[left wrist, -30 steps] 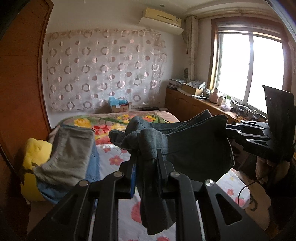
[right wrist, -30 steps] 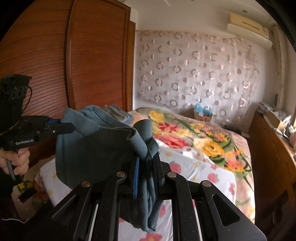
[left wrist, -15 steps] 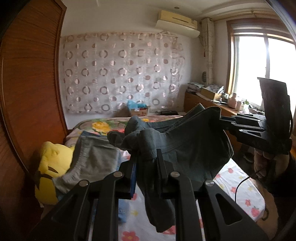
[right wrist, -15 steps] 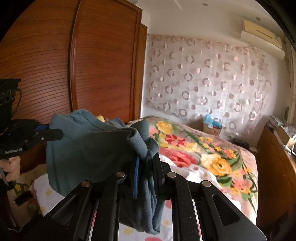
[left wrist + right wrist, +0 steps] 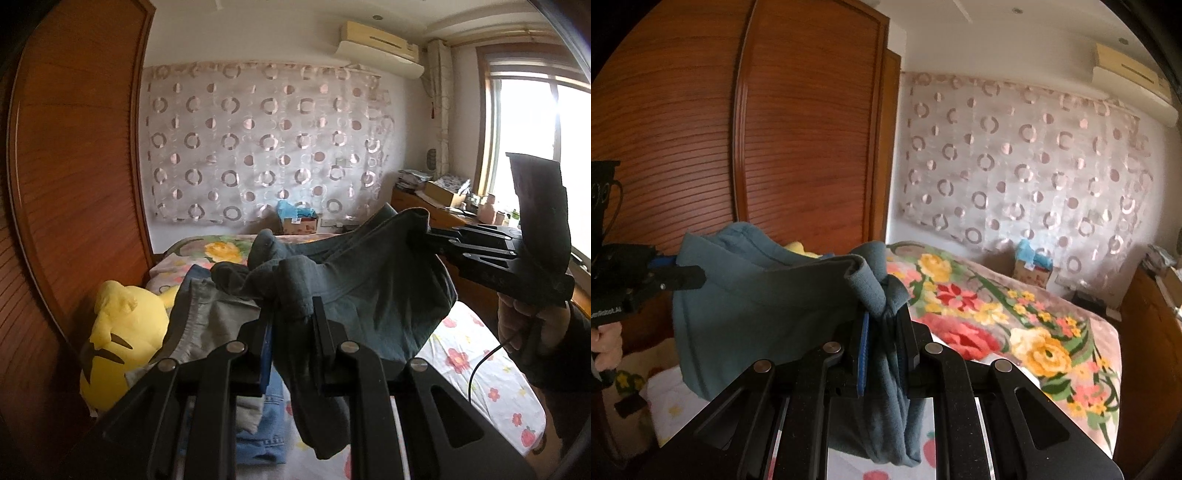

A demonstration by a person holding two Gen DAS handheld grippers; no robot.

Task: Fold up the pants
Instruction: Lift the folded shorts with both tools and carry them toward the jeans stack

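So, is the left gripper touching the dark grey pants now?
Touching. The left wrist view shows the left gripper closed on a bunched edge of the dark grey pants, with the cloth pinched between its fingers and hanging below.

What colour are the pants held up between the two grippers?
Dark grey-blue pants, plain; clearest in the right wrist view.

Bed (image 5: 476, 373) bears clothes pile (image 5: 218, 325), seemingly yellow plush (image 5: 122, 332).

The pants (image 5: 373, 291) are dark grey-teal, of soft knit cloth, folded into a short bundle. They hang in the air above the bed, stretched between two pinched corners, the cloth sagging in the middle and a loose end dangling below the near corner (image 5: 882, 406).
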